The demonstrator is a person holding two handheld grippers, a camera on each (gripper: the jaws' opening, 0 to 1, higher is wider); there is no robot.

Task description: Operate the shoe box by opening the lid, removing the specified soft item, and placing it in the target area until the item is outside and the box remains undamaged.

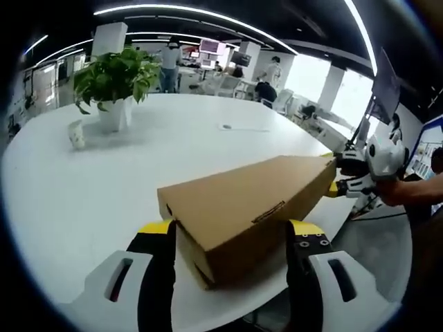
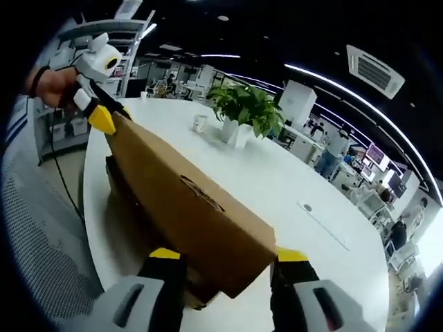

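Cardboard box [image 1: 252,207] sits between my left gripper [image 1: 232,235] and right gripper [image 2: 225,266], each clamping one end.

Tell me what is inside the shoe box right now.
Nothing inside shows. The cardboard lid covers the shoe box and hides its contents, though it looks raised at an angle over the darker base. The left gripper and right gripper each straddle one end.
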